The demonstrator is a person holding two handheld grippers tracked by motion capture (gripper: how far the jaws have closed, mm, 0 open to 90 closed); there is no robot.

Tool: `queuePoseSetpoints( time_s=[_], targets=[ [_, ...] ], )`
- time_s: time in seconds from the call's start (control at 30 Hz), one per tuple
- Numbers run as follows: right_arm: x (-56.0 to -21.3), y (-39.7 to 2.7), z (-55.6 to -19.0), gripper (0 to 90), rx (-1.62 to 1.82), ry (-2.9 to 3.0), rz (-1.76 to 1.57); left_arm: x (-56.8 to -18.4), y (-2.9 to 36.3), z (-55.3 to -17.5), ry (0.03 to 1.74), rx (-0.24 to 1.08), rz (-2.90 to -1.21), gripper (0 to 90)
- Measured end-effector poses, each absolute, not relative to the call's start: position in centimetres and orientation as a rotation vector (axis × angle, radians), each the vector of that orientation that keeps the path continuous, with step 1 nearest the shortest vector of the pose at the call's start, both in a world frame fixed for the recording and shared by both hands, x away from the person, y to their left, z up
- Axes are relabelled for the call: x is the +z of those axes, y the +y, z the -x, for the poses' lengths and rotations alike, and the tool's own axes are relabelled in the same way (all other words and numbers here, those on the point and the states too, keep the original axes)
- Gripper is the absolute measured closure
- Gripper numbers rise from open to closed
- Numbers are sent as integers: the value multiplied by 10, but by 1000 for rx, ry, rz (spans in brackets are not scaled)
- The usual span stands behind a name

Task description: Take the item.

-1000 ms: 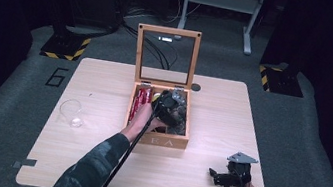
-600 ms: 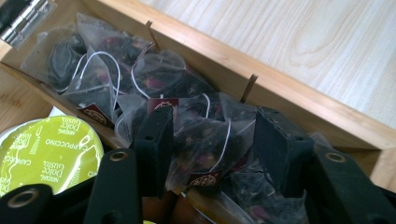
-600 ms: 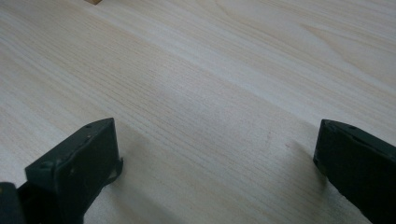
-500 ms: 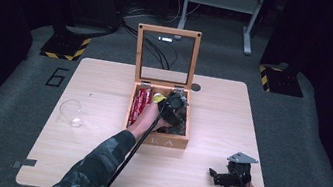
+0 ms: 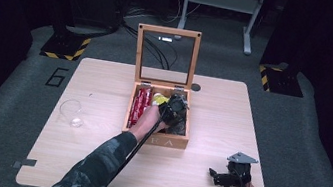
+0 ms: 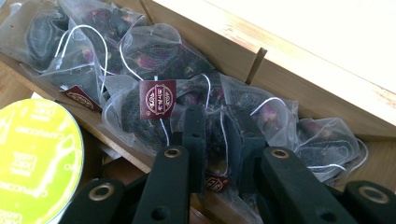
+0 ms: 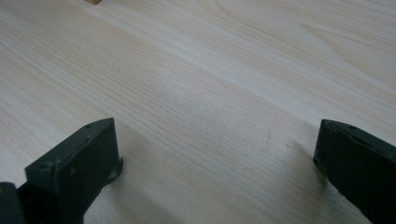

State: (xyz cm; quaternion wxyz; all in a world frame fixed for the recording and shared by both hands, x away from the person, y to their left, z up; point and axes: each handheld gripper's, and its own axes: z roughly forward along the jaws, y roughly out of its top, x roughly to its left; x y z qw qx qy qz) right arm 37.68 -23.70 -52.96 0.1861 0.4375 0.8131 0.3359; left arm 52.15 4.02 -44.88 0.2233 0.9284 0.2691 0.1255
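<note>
A wooden tea box (image 5: pixel 154 139) stands mid-table with its glass lid (image 5: pixel 169 30) upright. My left gripper (image 5: pixel 177 106) reaches down into its right compartment, among several mesh tea bags (image 6: pixel 159 56) of dark dried buds with maroon tags. Its jaws have just been closing, and the left gripper (image 6: pixel 218 140) now pinches one tea bag (image 6: pixel 219 158) and its string between the pads. My right gripper (image 5: pixel 216 177) rests low over the table's near right corner. The right gripper (image 7: pixel 217 158) is open, with bare wood between the jaws.
Red packets (image 5: pixel 141 104) fill the box's left compartment and a yellow-green capsule (image 6: pixel 32 158) sits in the middle one. A small clear glass bowl (image 5: pixel 70 111) stands on the table (image 5: pixel 106 79) left of the box. A dark floor surrounds the table.
The left hand has edged a little deeper into the box's right compartment. The right gripper has stayed where it was.
</note>
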Motion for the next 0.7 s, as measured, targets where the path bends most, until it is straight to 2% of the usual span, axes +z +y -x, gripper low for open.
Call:
queuePoseSetpoints(
  time_s=[0.27,0.7],
  targets=[
    [-530,-237,-377,0,946,2290,-1232,-439,46,-516,736,371,-2501,825],
    [-530,-237,-377,0,946,2290,-1232,-422,54,-511,711,394,-2432,836]
  ],
)
